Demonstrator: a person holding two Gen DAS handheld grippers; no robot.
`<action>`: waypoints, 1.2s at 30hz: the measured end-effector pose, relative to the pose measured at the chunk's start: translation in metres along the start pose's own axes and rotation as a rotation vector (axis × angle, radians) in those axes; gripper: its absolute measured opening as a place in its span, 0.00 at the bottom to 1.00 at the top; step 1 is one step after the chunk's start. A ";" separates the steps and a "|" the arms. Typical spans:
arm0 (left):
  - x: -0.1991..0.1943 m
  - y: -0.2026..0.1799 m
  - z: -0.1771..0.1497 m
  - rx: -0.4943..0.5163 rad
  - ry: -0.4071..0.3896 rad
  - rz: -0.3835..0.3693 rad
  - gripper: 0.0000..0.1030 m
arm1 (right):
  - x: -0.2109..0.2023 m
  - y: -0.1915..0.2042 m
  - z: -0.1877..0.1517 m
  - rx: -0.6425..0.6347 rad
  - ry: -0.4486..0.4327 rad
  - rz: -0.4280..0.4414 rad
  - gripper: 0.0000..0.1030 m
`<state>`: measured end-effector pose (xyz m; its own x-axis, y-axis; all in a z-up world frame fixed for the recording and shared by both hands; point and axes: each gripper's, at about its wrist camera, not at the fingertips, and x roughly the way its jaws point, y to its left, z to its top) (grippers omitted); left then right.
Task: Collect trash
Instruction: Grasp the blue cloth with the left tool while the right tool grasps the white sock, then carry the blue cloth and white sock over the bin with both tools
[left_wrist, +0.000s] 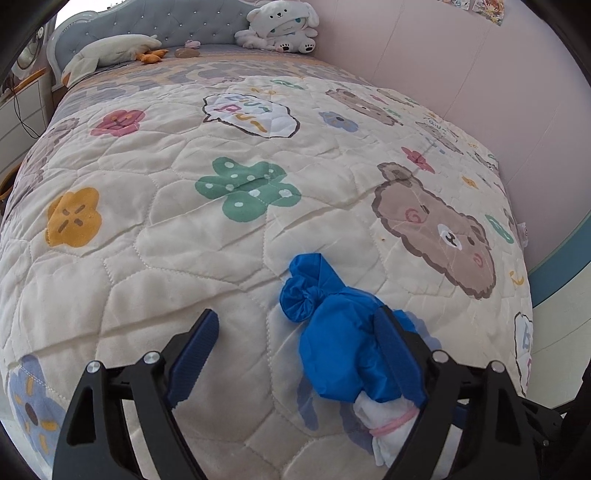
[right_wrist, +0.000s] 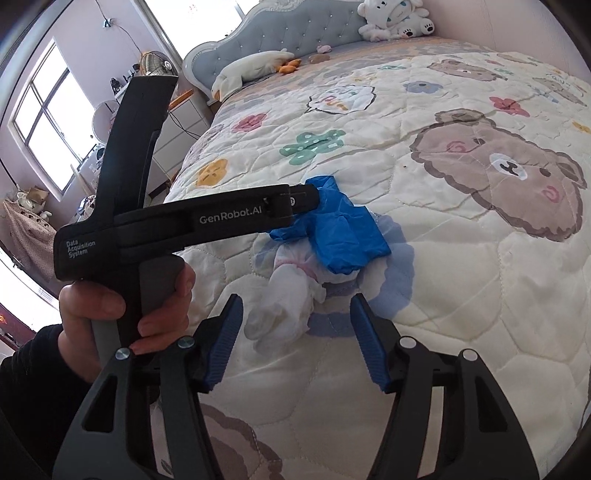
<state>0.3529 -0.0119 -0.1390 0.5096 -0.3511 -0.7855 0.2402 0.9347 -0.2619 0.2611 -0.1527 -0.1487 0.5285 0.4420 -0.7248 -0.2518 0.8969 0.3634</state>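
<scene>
A crumpled blue plastic bag (left_wrist: 332, 343) lies on the cartoon quilt (left_wrist: 166, 258), with a white wad tied by a pink band (left_wrist: 384, 424) sticking out of its near end. My left gripper (left_wrist: 297, 314) is open around the bag. Its right finger (left_wrist: 399, 354) rests against the blue plastic and its left finger stands well apart. In the right wrist view the left gripper (right_wrist: 310, 195), held by a hand (right_wrist: 110, 306), reaches over the bag (right_wrist: 343, 236) from the left. My right gripper (right_wrist: 295, 301) is open, with the end of the white wad (right_wrist: 284, 310) between its tips, unpressed.
Plush toys (left_wrist: 280, 26) sit by the grey tufted headboard (left_wrist: 177, 22). A pink wall (left_wrist: 461, 74) runs along the bed's right side. In the right wrist view, a white nightstand (right_wrist: 181, 125), a fan (right_wrist: 155, 62) and a window (right_wrist: 48, 122) stand to the left of the bed.
</scene>
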 end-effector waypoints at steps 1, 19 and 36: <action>0.001 0.000 0.000 0.002 0.001 -0.010 0.72 | 0.004 -0.001 0.002 0.000 0.006 0.003 0.51; -0.008 -0.004 0.002 -0.012 -0.043 -0.124 0.11 | 0.002 0.002 0.005 -0.018 0.023 -0.002 0.22; -0.082 -0.001 -0.001 -0.019 -0.176 -0.108 0.09 | -0.082 -0.006 -0.018 -0.010 -0.063 -0.057 0.22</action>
<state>0.3101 0.0163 -0.0756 0.6187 -0.4517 -0.6428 0.2863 0.8915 -0.3510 0.2052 -0.1939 -0.1019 0.5918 0.3891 -0.7060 -0.2275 0.9208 0.3168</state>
